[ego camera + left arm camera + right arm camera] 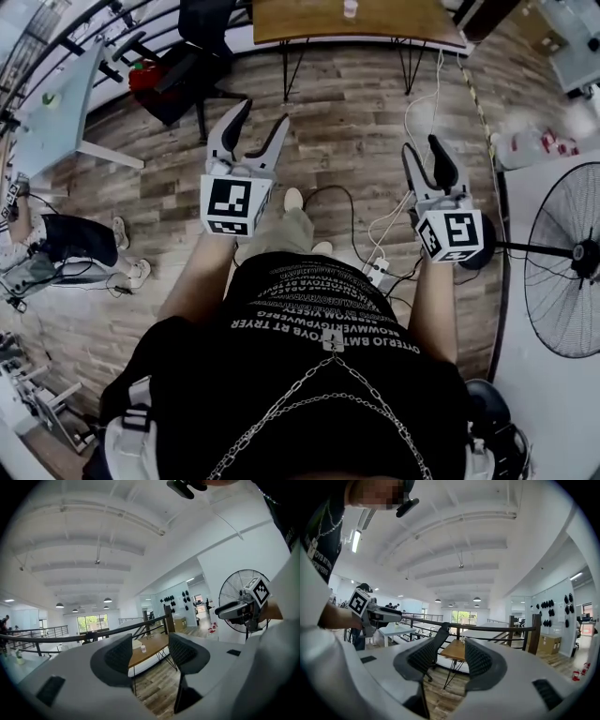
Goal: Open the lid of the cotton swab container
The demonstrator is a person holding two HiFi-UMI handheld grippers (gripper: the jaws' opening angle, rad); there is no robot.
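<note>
While the person stands on the plank floor (356,122), the left gripper (262,112) and the right gripper (421,145) are both held out in front, jaws spread with nothing between them. Well ahead, a small pale container (351,8), too small to make out closely, stands on the wooden table (394,23), far from both grippers.

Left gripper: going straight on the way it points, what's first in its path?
Nothing close. The left gripper has open, empty jaws framing the wooden table, a small container on it; probably that table first, but depth is unclear.
</note>
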